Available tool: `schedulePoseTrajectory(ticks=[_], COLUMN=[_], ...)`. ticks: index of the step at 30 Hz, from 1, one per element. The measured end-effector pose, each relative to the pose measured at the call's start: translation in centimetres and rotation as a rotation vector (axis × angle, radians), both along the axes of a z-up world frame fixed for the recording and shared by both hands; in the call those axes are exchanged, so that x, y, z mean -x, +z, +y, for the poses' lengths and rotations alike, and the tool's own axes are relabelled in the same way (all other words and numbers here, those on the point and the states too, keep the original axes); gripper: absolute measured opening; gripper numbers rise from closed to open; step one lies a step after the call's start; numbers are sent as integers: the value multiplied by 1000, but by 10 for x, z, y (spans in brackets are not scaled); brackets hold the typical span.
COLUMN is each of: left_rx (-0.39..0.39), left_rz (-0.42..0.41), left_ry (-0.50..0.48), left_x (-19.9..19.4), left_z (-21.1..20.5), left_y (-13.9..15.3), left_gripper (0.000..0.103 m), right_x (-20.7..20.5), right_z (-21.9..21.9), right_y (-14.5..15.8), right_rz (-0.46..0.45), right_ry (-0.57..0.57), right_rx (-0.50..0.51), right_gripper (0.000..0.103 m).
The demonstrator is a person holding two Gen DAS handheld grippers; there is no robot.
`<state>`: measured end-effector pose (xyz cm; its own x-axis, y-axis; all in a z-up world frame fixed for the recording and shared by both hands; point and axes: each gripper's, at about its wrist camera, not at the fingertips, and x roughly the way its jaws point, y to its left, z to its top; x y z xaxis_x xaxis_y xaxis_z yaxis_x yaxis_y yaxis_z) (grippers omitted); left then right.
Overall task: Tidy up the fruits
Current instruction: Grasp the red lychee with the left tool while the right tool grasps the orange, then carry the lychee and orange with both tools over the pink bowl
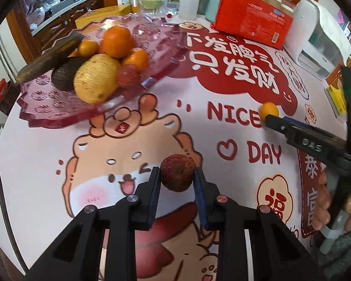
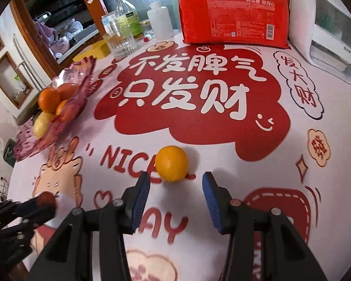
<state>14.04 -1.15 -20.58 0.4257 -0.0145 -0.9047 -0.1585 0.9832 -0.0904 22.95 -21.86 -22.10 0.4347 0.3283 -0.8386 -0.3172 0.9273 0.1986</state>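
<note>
My left gripper [image 1: 177,175] is shut on a dark red round fruit [image 1: 178,172] and holds it over the printed tablecloth. A pink glass fruit tray [image 1: 46,107] at the far left holds oranges [image 1: 116,41], a yellow pear [image 1: 96,77], an avocado [image 1: 65,72], a dark banana [image 1: 49,57] and a small red fruit [image 1: 128,75]. My right gripper [image 2: 175,182] is open, its pads either side of and just short of a small orange [image 2: 172,163] lying on the cloth. That orange also shows in the left wrist view [image 1: 269,110], at the right gripper's fingertip [image 1: 272,120]. The tray shows at the left in the right wrist view [image 2: 65,107].
At the table's back stand a red pack of paper cups [image 2: 234,16], a white appliance [image 2: 325,44], a glass tumbler [image 2: 120,44], a plastic bottle [image 2: 160,23], a glass bottle [image 2: 126,16] and a yellow box [image 2: 93,50]. A person's hand [image 1: 325,201] holds the right gripper.
</note>
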Motion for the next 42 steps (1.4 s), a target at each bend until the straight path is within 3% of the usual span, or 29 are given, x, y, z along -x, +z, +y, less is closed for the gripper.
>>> schedulePoseTrajectory(ticks=[5, 8, 13, 25, 32, 38, 42], left_rx=[4, 10, 17, 29, 12, 2, -57], left_rz=[-15, -16, -17, 0, -16, -90, -140], left_ry=[5, 13, 7, -41, -76, -141, -199], left_x=[2, 0, -2, 22, 36, 37, 28], left_z=[10, 13, 12, 12, 31, 59, 85], left_y=[5, 4, 4, 21, 62, 123, 168], left_gripper=[26, 26, 26, 26, 26, 26, 26], right_x=[-9, -11, -4, 72, 118, 131, 128], right_z=[7, 12, 18, 24, 46, 74, 97], right_y=[-7, -7, -7, 5, 50, 107, 148], right_rz=[-16, -29, -24, 62, 4, -119, -186], right_ry=[-15, 1, 20, 95, 176, 210, 212], right_rx=[22, 27, 27, -57, -64, -27, -19], right_gripper=[47, 31, 31, 31, 31, 31, 31])
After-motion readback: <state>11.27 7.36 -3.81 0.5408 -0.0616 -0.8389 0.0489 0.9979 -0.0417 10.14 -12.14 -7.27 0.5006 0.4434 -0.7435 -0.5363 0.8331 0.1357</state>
